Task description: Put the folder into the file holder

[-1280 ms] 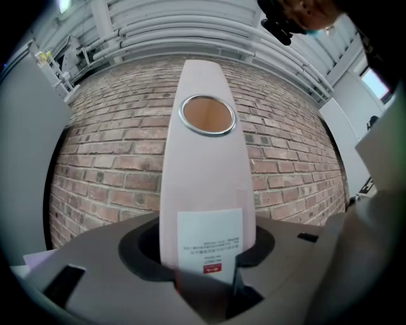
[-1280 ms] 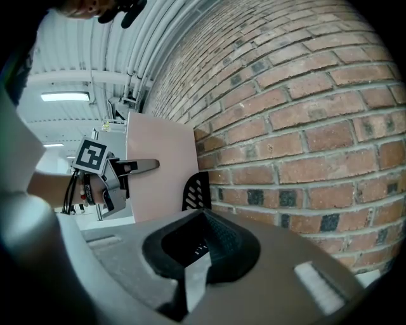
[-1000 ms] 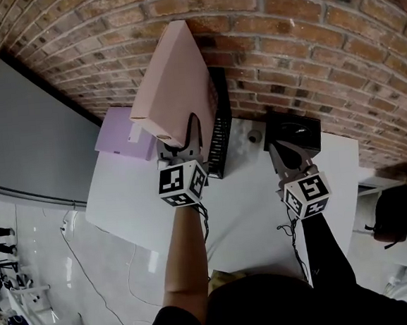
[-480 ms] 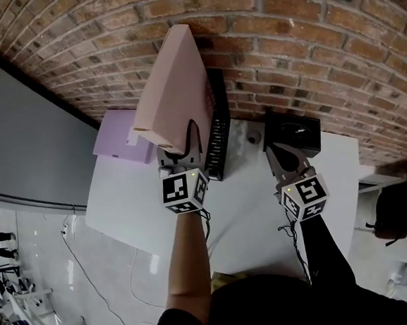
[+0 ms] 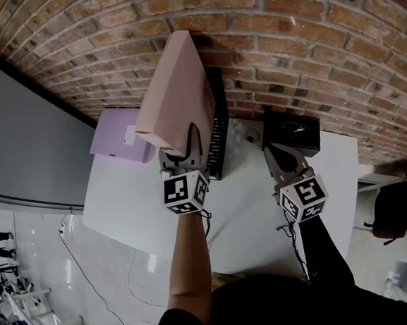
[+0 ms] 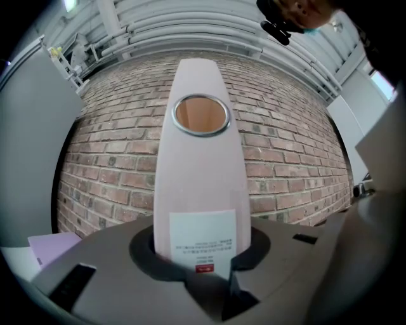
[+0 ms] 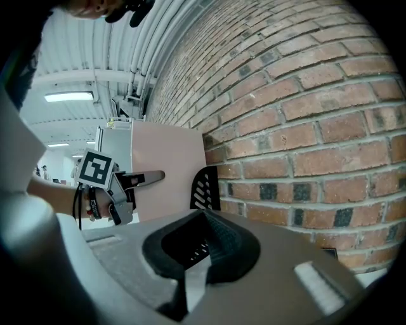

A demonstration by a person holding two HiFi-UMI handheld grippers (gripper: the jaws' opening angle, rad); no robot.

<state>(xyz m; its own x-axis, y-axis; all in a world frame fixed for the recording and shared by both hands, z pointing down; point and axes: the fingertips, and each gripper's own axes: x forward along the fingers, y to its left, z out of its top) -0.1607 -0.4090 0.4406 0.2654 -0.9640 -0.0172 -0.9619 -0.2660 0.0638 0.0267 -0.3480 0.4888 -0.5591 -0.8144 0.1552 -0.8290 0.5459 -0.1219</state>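
Little has moved: left hand-held gripper (image 5: 185,142) pinches the pink folder (image 5: 175,83) beside the mesh file holder (image 5: 220,132); right hand-held gripper (image 5: 282,155) spread, empty. Tilted, the folder may snag the rim.

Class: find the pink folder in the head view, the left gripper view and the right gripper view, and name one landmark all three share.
Head view: pink folder upper centre, upright in the left gripper, left of the black file holder.
Left gripper view: dead centre, spine towards the camera, between the jaws.
Right gripper view: left of centre, beside the file holder.
Shared landmark: the brick wall.
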